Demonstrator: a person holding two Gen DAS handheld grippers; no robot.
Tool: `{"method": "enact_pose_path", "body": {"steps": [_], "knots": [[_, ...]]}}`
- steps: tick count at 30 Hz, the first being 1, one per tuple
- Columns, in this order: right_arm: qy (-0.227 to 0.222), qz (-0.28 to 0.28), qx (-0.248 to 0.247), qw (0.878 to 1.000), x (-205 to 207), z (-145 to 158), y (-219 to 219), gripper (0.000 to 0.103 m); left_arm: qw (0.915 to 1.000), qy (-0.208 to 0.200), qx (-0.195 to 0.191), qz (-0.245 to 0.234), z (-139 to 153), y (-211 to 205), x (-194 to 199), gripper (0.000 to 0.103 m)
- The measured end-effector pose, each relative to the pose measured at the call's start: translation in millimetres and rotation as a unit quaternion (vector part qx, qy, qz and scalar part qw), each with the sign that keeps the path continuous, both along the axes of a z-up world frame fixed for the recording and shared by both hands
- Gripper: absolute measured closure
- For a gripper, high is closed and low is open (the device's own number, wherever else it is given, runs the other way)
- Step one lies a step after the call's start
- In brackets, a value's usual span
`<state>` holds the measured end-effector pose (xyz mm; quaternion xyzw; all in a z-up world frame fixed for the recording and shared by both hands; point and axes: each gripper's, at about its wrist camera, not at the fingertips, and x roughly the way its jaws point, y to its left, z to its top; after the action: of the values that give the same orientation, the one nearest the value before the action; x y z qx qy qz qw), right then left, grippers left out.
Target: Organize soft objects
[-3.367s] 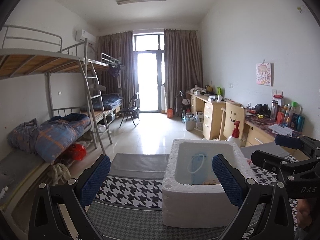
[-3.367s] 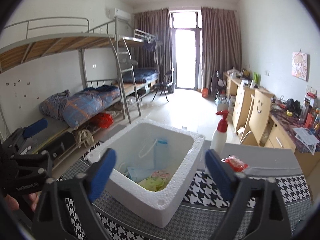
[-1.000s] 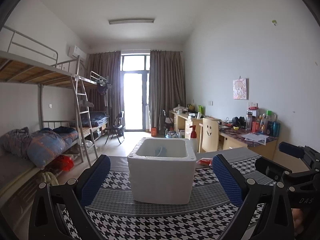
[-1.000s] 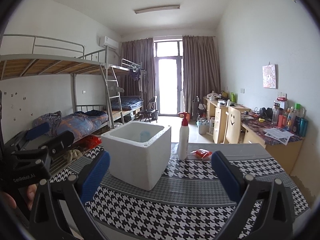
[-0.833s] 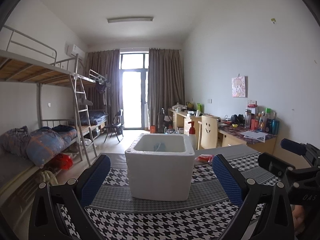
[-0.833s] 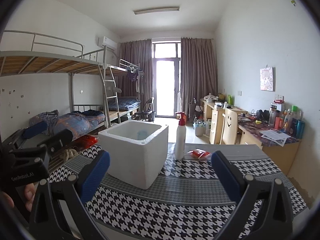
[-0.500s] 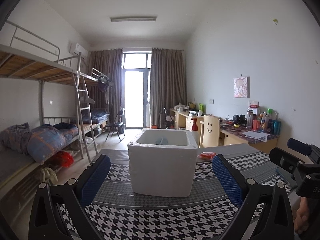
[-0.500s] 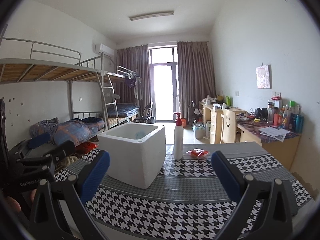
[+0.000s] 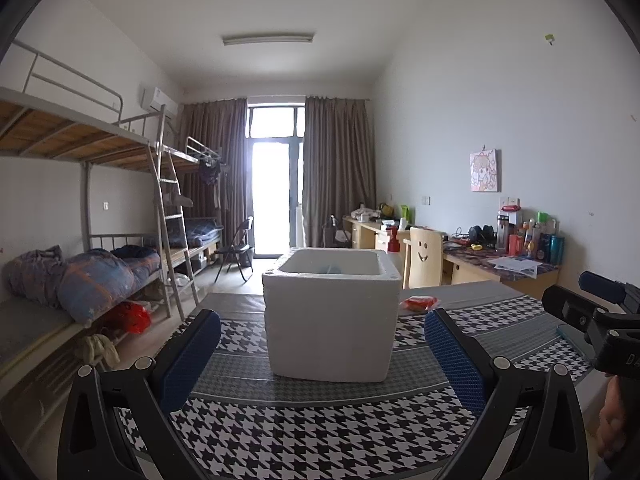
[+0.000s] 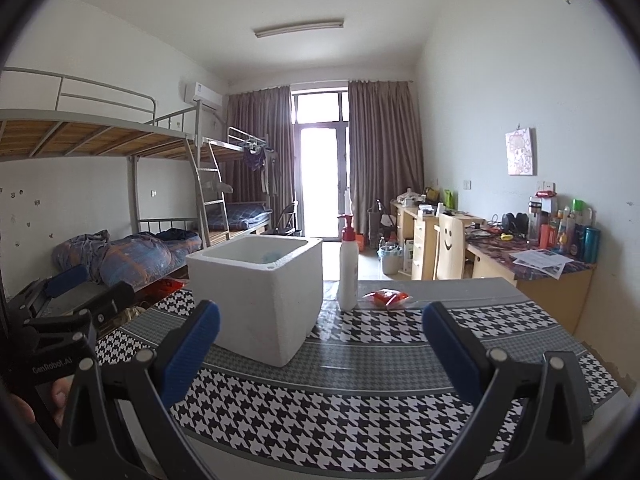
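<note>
With both sets of tongs spread wide and empty, the step in hand looks like a pause between pickups. Left tongs (image 9: 322,354) and right tongs (image 10: 320,350) hover low over the houndstooth tabletop (image 10: 360,420), short of the white foam box (image 10: 260,292). A red soft packet (image 10: 386,297) lies beyond, beside the pump bottle (image 10: 347,268). Next move probably: right tongs reach past the bottle, pinch the packet gently.
</note>
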<state>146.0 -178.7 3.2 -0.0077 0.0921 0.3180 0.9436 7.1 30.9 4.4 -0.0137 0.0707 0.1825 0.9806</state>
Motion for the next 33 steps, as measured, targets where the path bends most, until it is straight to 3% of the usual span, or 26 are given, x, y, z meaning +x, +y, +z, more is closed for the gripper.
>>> {"method": "enact_pose_path", "body": {"steps": [11,33], "knots": [[0.019,-0.012,0.029,0.999,4,-18,-11,0.001,0.9997,0.016,0.011,0.015,-15,0,4,0.001],[0.027,-0.017,0.017,0.999,6,-32,-6,0.001,0.9994,0.031,0.004,0.018,-25,4,1,0.001]]}}
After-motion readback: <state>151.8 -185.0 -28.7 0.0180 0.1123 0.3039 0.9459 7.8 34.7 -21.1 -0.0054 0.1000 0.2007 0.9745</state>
